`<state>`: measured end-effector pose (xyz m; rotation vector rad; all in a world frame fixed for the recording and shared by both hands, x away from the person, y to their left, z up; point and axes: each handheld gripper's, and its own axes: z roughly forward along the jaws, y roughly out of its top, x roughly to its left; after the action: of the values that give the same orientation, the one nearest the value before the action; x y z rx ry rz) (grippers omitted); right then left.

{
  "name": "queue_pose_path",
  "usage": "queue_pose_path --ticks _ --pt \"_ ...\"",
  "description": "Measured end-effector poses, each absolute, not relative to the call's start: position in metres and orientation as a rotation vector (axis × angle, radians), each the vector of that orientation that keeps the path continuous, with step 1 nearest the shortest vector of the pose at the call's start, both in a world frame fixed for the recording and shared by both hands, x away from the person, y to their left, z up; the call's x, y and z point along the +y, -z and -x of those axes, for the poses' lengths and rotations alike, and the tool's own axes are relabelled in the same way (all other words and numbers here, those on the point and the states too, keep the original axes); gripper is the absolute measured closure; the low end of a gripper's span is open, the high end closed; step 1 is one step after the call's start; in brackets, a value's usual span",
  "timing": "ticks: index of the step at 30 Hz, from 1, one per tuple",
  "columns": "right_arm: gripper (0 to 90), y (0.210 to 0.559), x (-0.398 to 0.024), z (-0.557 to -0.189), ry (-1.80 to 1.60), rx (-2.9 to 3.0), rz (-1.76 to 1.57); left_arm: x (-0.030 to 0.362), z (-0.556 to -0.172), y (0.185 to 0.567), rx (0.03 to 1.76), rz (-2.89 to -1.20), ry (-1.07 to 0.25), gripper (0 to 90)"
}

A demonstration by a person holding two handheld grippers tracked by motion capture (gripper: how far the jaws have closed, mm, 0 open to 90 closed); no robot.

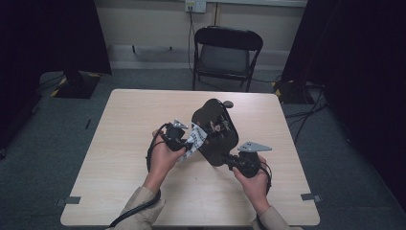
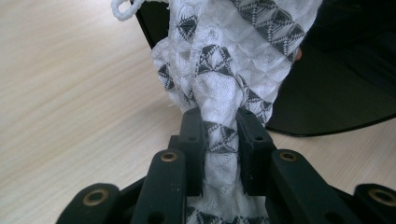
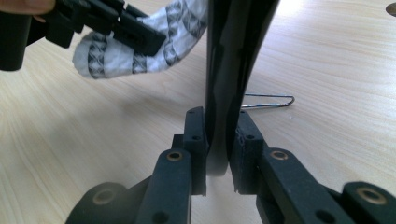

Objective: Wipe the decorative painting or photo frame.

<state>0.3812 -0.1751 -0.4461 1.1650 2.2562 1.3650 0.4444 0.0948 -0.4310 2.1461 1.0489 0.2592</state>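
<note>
A white cloth with a grey triangle pattern is pinched between the jaws of my left gripper, just above the middle of the table. In the left gripper view the cloth bunches up between the jaws of that gripper. It hangs against a glossy black flat object. My right gripper is shut on the near edge of this black object, which is tilted up on edge. In the right gripper view the thin black edge stands between the jaws, with the cloth to its left.
The light wooden table is bare around both hands. A thin metal wire loop lies on the wood beside the black object. A black folding chair stands beyond the far edge. Tape marks sit near the front corners.
</note>
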Motion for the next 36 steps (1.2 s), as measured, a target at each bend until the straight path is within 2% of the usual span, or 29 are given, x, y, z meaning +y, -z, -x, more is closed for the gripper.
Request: queue_pose_path --ticks 25,31,36 --pt "79.0 0.446 -0.174 -0.381 -1.370 2.253 -1.168 0.104 -0.429 0.461 1.084 -2.215 -0.206 74.4" --pt "79.0 0.447 -0.175 -0.382 -1.372 2.253 -1.168 0.110 -0.428 0.459 1.094 -2.209 -0.203 74.4" --pt "79.0 0.447 -0.175 -0.382 -1.373 2.252 -1.170 0.115 -0.430 0.441 1.087 -2.169 -0.206 74.3"
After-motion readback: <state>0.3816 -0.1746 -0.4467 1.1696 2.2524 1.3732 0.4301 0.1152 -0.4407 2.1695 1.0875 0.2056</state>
